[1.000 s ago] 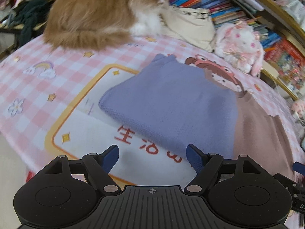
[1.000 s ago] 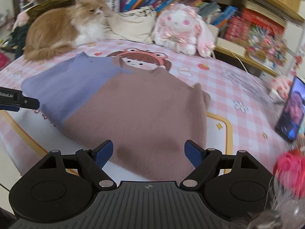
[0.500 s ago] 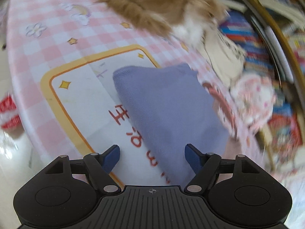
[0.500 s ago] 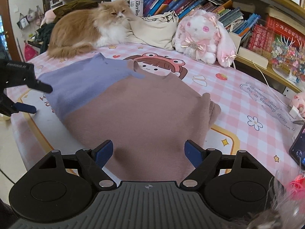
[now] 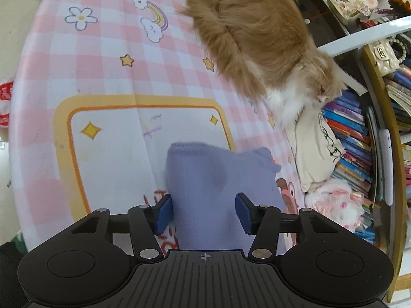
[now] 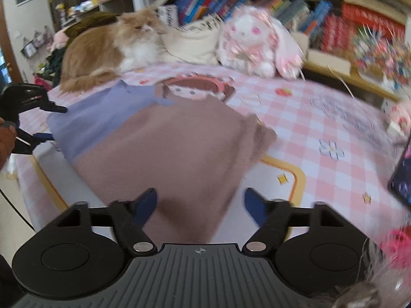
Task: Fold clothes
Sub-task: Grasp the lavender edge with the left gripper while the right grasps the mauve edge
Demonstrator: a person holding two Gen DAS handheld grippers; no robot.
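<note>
Status: fold in progress, approx. mid-task.

Sweater [image 6: 164,148] lies flat on pink checked cloth [image 5: 84,59], two-tone: purple end at left, brown end at right as the right wrist view shows it. Side edges look tucked in already, so it reads as a long rectangle. Judgement: sleeves done; cross fold(s) left.

Left gripper [image 5: 203,210]: jaws closing, purple end between the pads. One pad touches the knit edge, the other is apart, so no clamp yet.

Right gripper [image 6: 200,205]: jaws closing over the brown end. Cloth sits between the fingers; view is blurred, pads look apart from it, no clamp yet.

Remaining: both grips to seat, then lift and lay one end over the other, then flatten.

Hazard: cat [image 5: 257,41] lies on the cloth near the purple end; plush rabbit [image 6: 254,38] sits at far edge.
</note>
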